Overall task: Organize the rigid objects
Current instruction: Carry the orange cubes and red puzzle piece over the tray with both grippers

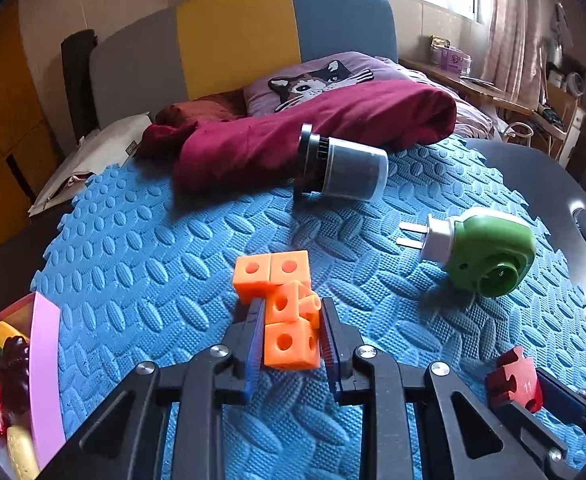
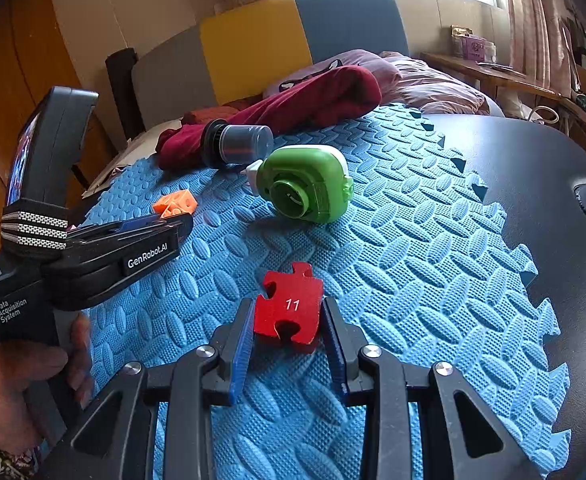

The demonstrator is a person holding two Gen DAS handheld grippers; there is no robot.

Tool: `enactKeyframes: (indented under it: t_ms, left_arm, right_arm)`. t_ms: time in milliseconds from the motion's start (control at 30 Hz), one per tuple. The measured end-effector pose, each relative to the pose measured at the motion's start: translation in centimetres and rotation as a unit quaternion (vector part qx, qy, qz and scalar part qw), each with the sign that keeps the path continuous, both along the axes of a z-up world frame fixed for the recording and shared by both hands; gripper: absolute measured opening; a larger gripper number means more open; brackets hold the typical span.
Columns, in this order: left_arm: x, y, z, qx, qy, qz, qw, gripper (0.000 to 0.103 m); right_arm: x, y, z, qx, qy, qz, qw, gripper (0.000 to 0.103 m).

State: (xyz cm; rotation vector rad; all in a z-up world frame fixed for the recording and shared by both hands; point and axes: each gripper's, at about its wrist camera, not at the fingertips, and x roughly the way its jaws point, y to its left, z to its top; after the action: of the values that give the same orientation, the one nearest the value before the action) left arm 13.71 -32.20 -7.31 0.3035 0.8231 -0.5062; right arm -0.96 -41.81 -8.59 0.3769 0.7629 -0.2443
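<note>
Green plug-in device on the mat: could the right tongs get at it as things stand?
Probably not right away. The right tongs are shut on the red puzzle piece, so they are occupied. The mat between them and the green plug-in device is otherwise bare.

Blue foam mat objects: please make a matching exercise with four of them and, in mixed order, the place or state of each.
1. orange cube cluster
2. red puzzle piece
3. green plug-in device
4. black-capped jar

a. lying on its side by the dark red cloth
b. in the right tool
c. free on the mat, prongs showing
d. in the left tool

Pairs: 1-d, 2-b, 3-c, 4-a
</note>
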Motion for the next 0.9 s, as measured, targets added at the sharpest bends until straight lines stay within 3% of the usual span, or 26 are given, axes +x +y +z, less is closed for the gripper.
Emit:
enactKeyframes:
  t_ms: [367, 900]
  left_arm:
    - [-2.4, 1.8, 0.3, 0.015, 0.000, 0.023, 0.9996, 0.027]
    - [-8.6, 6.0, 3.3, 0.024, -0.022, 0.029, 0.9990, 0.027]
  right_arm:
    - [0.1, 0.2, 0.1, -0.007, 0.003, -0.001, 1.000, 0.033]
    - [0.2, 0.5, 0.1, -0.019, 0.009, -0.002, 1.000, 0.033]
